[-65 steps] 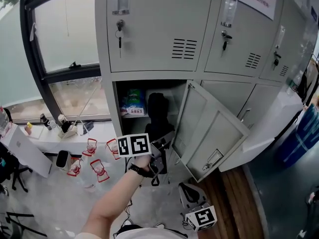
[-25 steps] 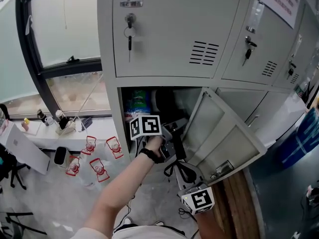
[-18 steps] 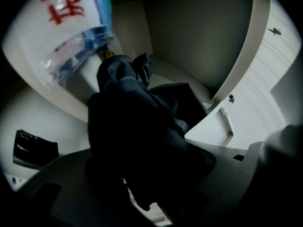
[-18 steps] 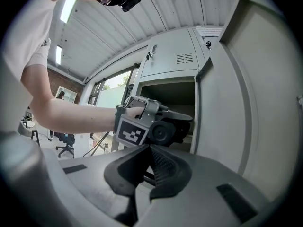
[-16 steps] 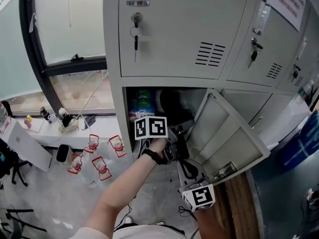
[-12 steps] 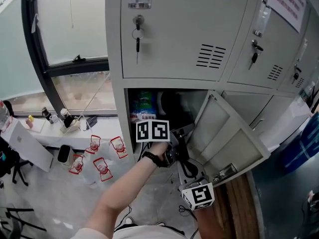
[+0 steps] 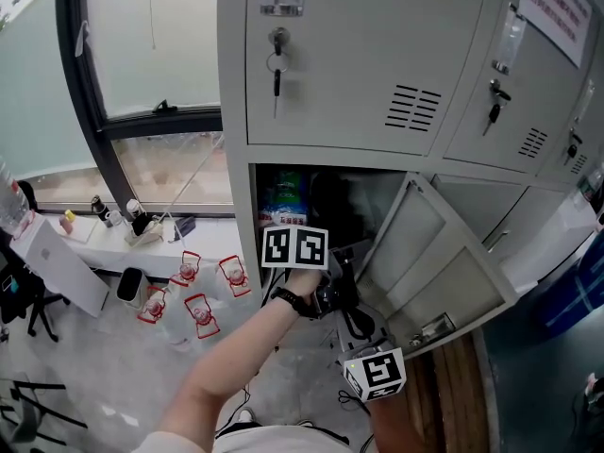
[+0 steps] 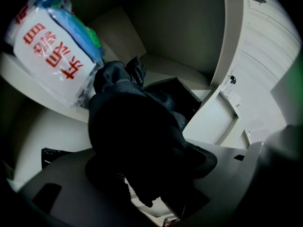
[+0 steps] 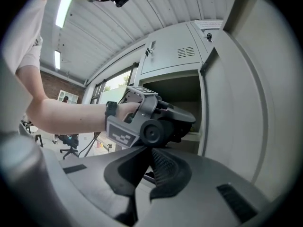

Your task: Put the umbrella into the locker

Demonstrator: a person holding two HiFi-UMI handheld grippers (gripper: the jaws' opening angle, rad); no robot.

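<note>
Your left gripper point(image 7: 332, 293) has just been opening its jaws, umbrella point(image 8: 137, 141) sitting between them in the locker point(image 8: 180, 27); right gripper point(image 9: 148, 174) closed, empty.

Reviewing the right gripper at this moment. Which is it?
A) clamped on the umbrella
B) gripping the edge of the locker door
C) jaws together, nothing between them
C: the right gripper view shows the right gripper with its jaws together and nothing between them, while the umbrella is away from it, inside the locker.

Pale locker shelf point(image 8: 45, 105), printed packet point(image 8: 52, 56) lying on it
</note>
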